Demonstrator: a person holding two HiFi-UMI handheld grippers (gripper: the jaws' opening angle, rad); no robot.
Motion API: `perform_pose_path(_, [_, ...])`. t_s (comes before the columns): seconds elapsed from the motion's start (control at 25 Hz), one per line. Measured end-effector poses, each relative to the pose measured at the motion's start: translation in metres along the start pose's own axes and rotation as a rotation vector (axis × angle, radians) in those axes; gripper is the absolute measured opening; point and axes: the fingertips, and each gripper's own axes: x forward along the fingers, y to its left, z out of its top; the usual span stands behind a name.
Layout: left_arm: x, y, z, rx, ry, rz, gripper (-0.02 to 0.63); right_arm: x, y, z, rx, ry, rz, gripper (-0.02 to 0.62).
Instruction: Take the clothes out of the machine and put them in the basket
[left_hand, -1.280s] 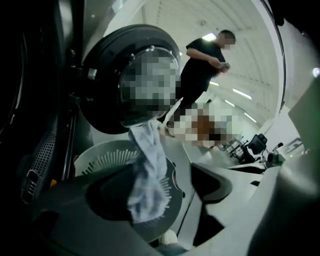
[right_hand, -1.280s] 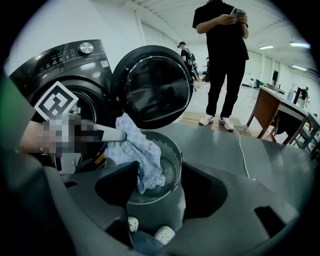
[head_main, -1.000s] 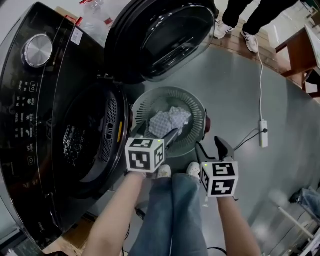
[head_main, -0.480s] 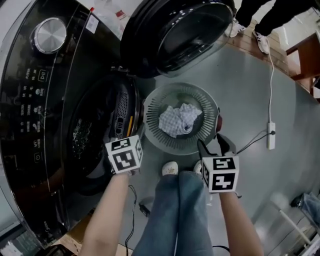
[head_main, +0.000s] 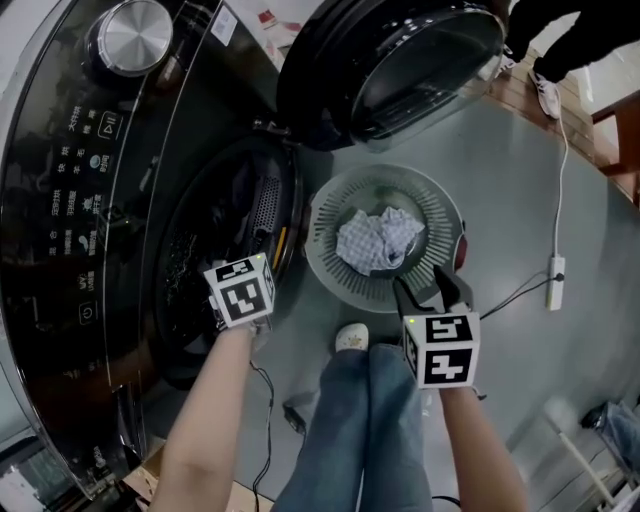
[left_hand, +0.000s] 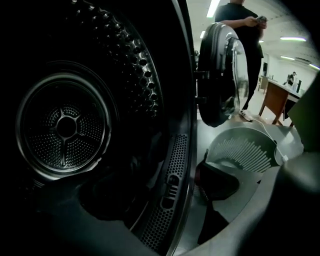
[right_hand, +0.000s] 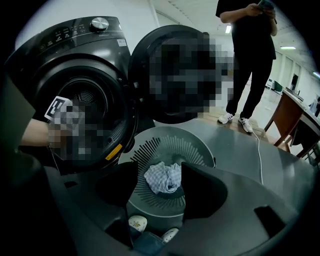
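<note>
One checked cloth (head_main: 378, 240) lies crumpled in the basket (head_main: 326, 255), near its middle. The basket is round, grey and slatted. It stands on the floor just beside the machine (head_main: 90, 200), under the swung-out door (head_main: 400, 60).

The right gripper (head_main: 428, 290) hangs over the basket's near rim and points steeply down. Its jaws are spread and grip nothing. In the right gripper view the cloth (right_hand: 163, 177) shows through the gap between them, well below and apart from both.

The left gripper (left_hand: 160, 195) is at the machine's mouth, aimed into the drum (left_hand: 62, 127). Its jaws stand wide with nothing pinched. The drum's floor is too dark to tell what lies there.

A perforated strip (left_hand: 170, 200) runs along the opening's rim. The basket's wall (left_hand: 245, 152) shows at the right of the left gripper view.

Two pale shoes (head_main: 352, 338) of the person holding the grippers stand by the basket. A white cord (head_main: 556, 280) trails across the floor at the right. Another person (right_hand: 250, 55) in dark clothes stands beyond the door.
</note>
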Motion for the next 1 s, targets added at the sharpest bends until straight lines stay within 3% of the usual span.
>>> perform_pose_path(0.24, [0.029, 0.031, -0.001, -0.195, 0.011, 0.088, 0.469, 0.018, 0.009, -0.009, -0.011, 0.012, 0.014, 0.270])
perform_pose_path(0.4, [0.047, 0.037, -0.014, -0.167, 0.058, 0.114, 0.469, 0.028, 0.006, -0.021, -0.009, 0.028, 0.010, 0.270])
perform_pose_path(0.56, [0.066, 0.035, -0.025, -0.133, 0.069, 0.077, 0.438, 0.035, 0.007, -0.032, -0.007, 0.041, 0.016, 0.270])
perform_pose_path(0.8, [0.076, 0.008, -0.022, -0.243, 0.008, -0.147, 0.216, 0.044, 0.002, -0.039, -0.007, 0.056, 0.010, 0.270])
perform_pose_path(0.92, [0.072, 0.008, -0.018, -0.182, -0.018, -0.101, 0.127, 0.044, 0.005, -0.036, -0.008, 0.051, 0.015, 0.268])
perform_pose_path(0.96, [0.069, 0.010, -0.016, -0.154, -0.016, -0.068, 0.023, 0.043, 0.005, -0.034, -0.010, 0.049, 0.018, 0.268])
perform_pose_path(1.0, [0.066, 0.011, -0.014, -0.144, -0.009, -0.053, 0.023, 0.042, 0.006, -0.033, -0.012, 0.047, 0.021, 0.268])
